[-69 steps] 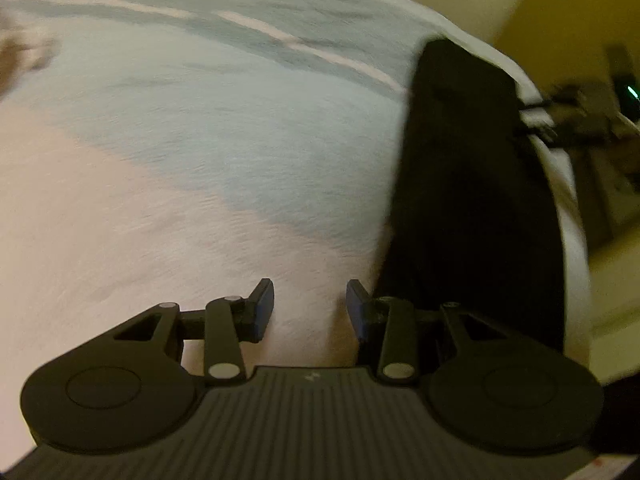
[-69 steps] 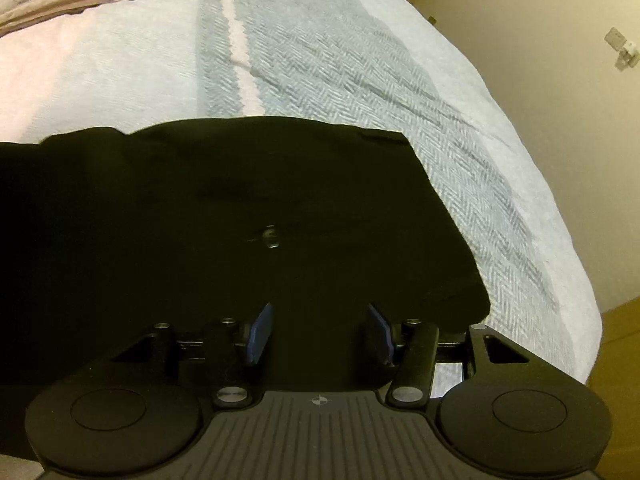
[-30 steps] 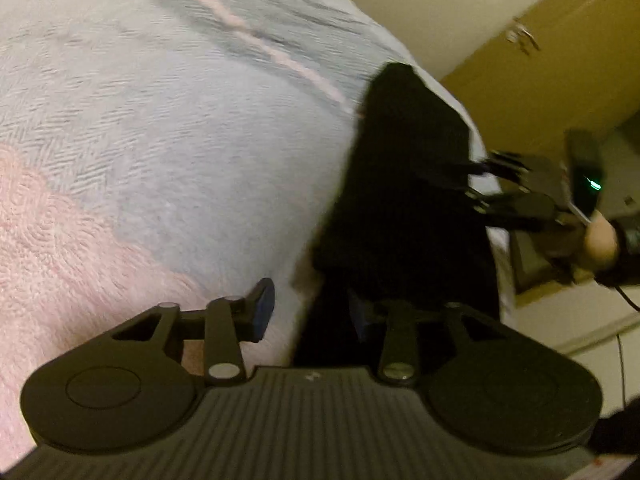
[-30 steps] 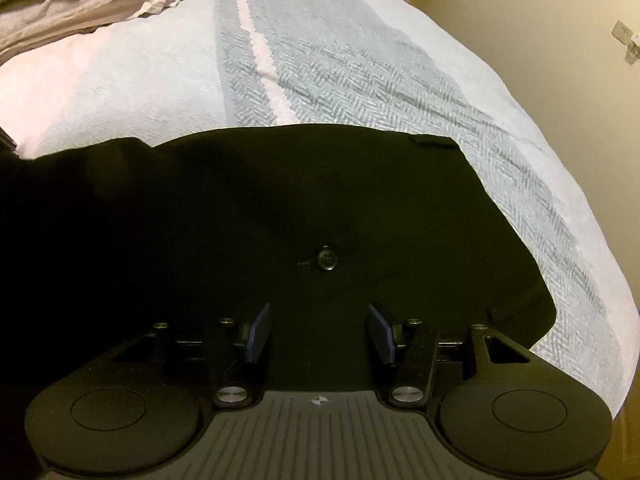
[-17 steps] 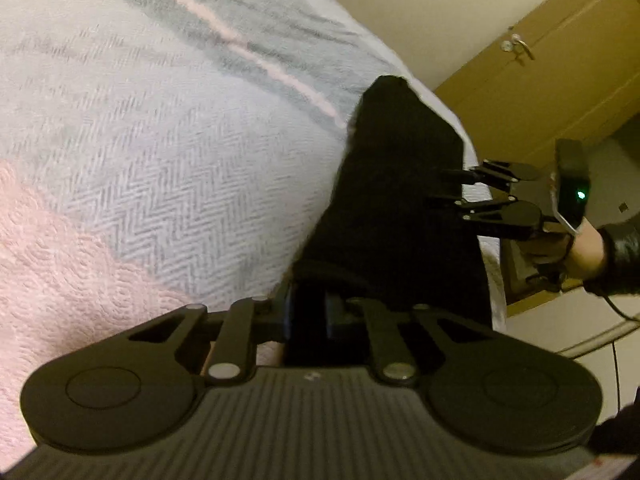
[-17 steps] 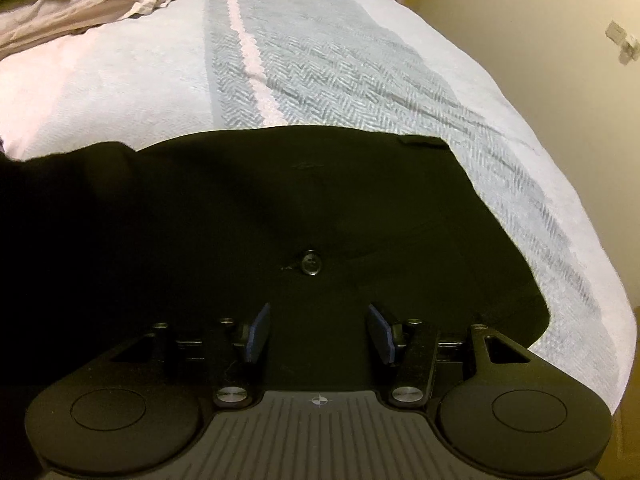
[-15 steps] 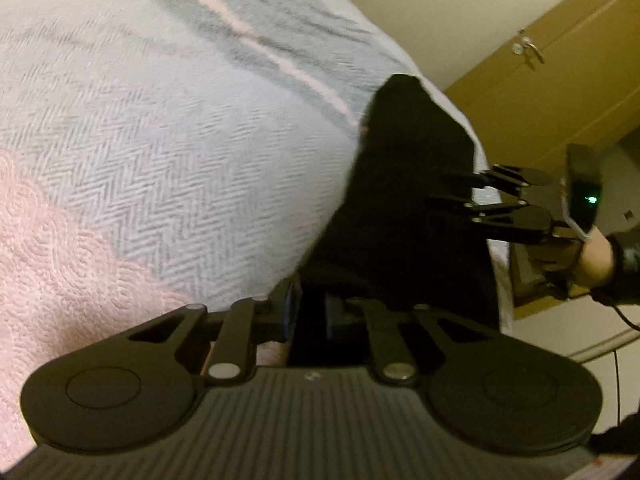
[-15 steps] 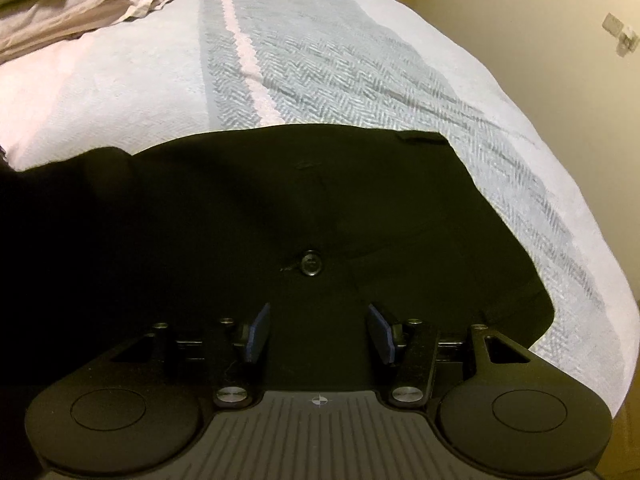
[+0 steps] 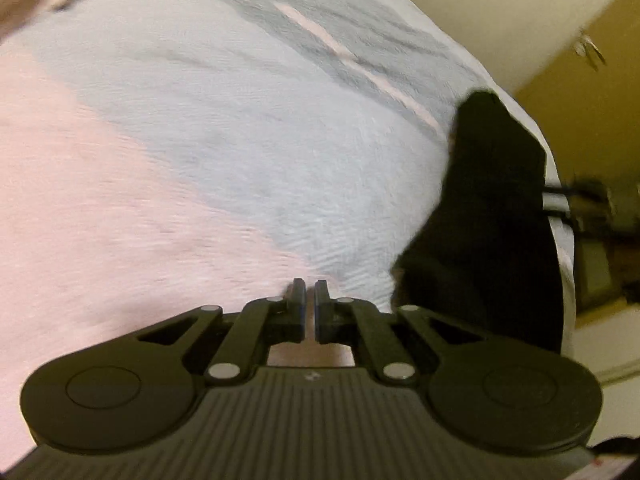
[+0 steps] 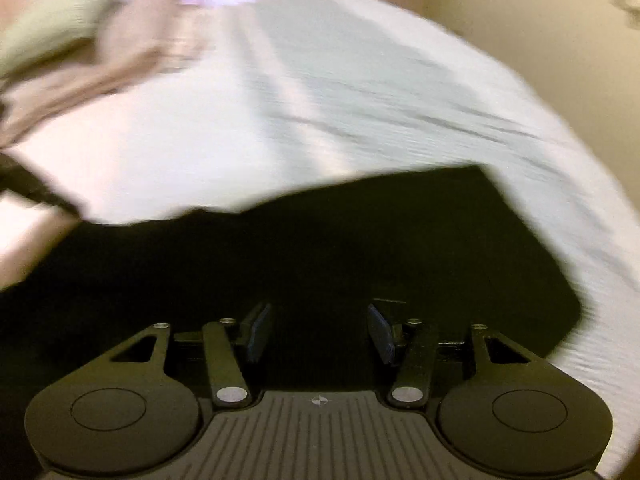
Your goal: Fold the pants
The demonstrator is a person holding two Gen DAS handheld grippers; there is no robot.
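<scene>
Your bed (image 9: 208,128) fills most of both views, its cover pale grey-blue with darker stripes and a pink patch towards the near left in the left wrist view. Take the bed as your marker for everything else.

The pants (image 10: 320,256) lie flat on the bed along its near edge, a broad black shape reaching almost to the bed's right-hand corner in the right wrist view. In the left wrist view they run as a dark strip (image 9: 488,216) up the bed's right edge.

At the bed's far left end sits a heap of beige bedding (image 10: 112,56) with a green pillow (image 10: 60,20) behind it; both are blurred.

Beyond the bed's right edge you have a cream wall (image 10: 520,20), and in the left wrist view a wooden door (image 9: 592,112).

Your right gripper (image 10: 319,330) hangs over the pants near the bed's front edge, its jaws a moderate way apart, and nothing is pinched between them.

Your left gripper (image 9: 309,300) is over the pink part of the bed, just left of the pants, jaws drawn together to a thin slit with no cloth in them.
</scene>
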